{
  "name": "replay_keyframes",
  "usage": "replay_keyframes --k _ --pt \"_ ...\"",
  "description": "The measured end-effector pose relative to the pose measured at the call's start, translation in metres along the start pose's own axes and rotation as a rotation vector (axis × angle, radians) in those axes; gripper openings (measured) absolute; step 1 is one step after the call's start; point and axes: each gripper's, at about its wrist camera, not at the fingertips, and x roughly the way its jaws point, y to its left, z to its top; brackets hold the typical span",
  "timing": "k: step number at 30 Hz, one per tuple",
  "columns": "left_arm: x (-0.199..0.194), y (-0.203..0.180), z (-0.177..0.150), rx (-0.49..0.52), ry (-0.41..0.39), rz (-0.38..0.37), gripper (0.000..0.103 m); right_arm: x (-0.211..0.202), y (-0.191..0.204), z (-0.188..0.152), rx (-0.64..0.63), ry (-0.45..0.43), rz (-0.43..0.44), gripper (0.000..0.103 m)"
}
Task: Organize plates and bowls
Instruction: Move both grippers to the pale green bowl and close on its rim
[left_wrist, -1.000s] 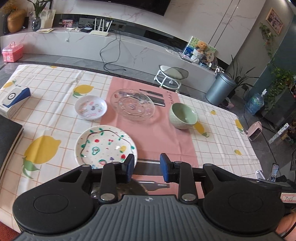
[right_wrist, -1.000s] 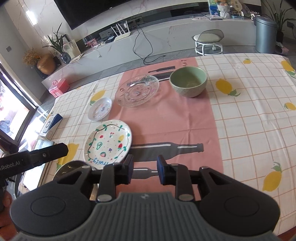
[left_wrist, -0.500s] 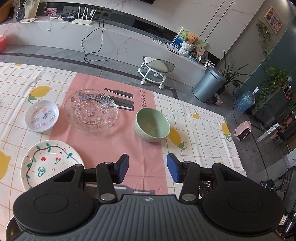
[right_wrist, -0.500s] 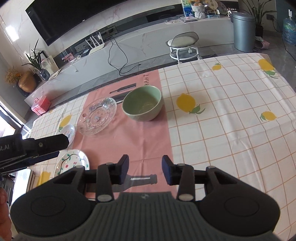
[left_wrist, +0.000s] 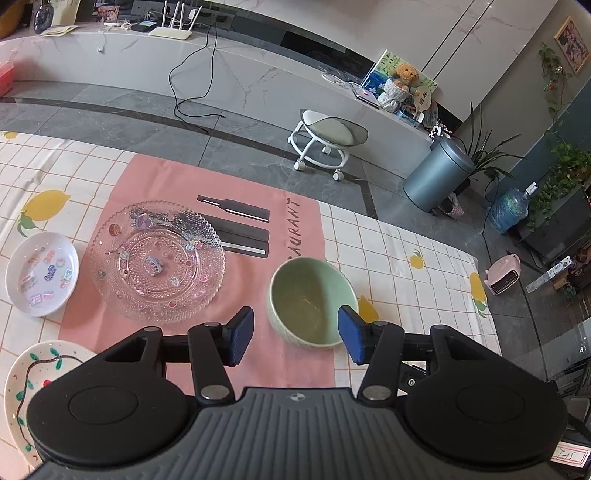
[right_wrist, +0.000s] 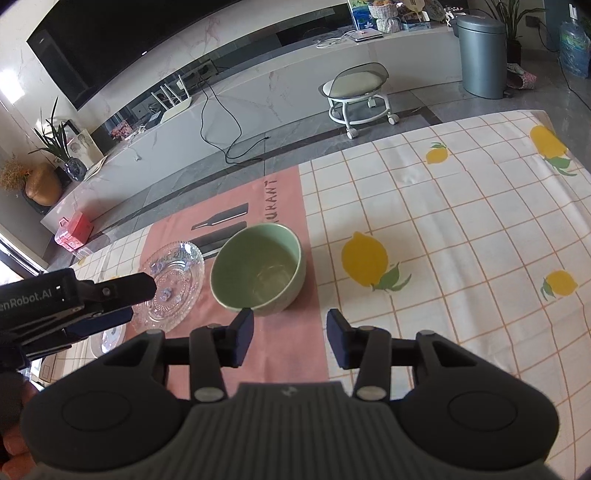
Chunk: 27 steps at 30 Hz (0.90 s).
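A: Left gripper (left_wrist: 296, 340) first?

B: Spread wide, grasping nothing. Poised low over the near side of the green bowl (left_wrist: 312, 301), blue pads either side of it but clear of the rim.

A: And the right gripper (right_wrist: 290, 339)?

B: Released as well, holding nothing. Hanging just short of the same green bowl, slightly to its right side, no contact.

A: Beyond the bowl?

B: Clear glass plate (left_wrist: 159, 260) just beside it to the left, both on the pink runner (left_wrist: 291, 236). Then the small white dish (left_wrist: 41, 273) farther left on the lemon-print cloth (left_wrist: 406, 258) covering the bench, near the glass plate but apart from it. Painted plate (left_wrist: 33, 373) nearest, half hidden behind the gripper body.

A: Progress on tidying?

B: Barely begun, judging by the layout. Four pieces, all separate, nothing stacked or nested. Bowl empty and upright, not lifted.

A: Left to do?

B: Nearly everything: probably close on the bowl, then gather the plates into one pile. No rack or destination visible, so cannot tell where to.
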Motion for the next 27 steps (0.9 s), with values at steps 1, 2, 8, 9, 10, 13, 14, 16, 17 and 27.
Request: replay_keyframes --k 1,2,8,9,10,13,14,16,17,27 --pt "0.005 0.002 0.003 -0.006 0.008 0.001 0.060 0.004 0.000 0.002 0.001 0.005 -0.002 0.044" --pt "0.011 0.003 0.005 -0.013 0.019 0.005 0.060 0.010 0.000 0.006 0.003 0.013 -0.003 0.044" --pt "0.034 0.014 0.012 -0.031 0.054 0.019 0.060 0.036 -0.003 0.018 0.028 0.037 0.000 0.044" --pt "0.037 0.016 0.013 -0.038 0.057 0.016 0.061 0.039 -0.003 0.020 0.035 0.041 0.004 0.044" --pt "0.040 0.018 0.013 -0.047 0.060 0.013 0.061 0.042 -0.004 0.022 0.043 0.044 0.009 0.044" --pt "0.048 0.022 0.015 -0.068 0.072 0.010 0.061 0.051 -0.004 0.027 0.057 0.050 0.019 0.043" --pt "0.051 0.023 0.015 -0.070 0.077 0.014 0.061 0.053 -0.004 0.027 0.059 0.052 0.019 0.043" --pt "0.055 0.025 0.016 -0.070 0.082 0.017 0.061 0.059 -0.004 0.029 0.063 0.059 0.016 0.043" --pt "0.058 0.025 0.016 -0.069 0.087 0.011 0.061 0.061 -0.004 0.030 0.067 0.061 0.017 0.043" --pt "0.090 0.017 0.011 -0.052 0.145 0.011 0.047 0.087 -0.006 0.036 0.079 0.088 -0.030 0.030"
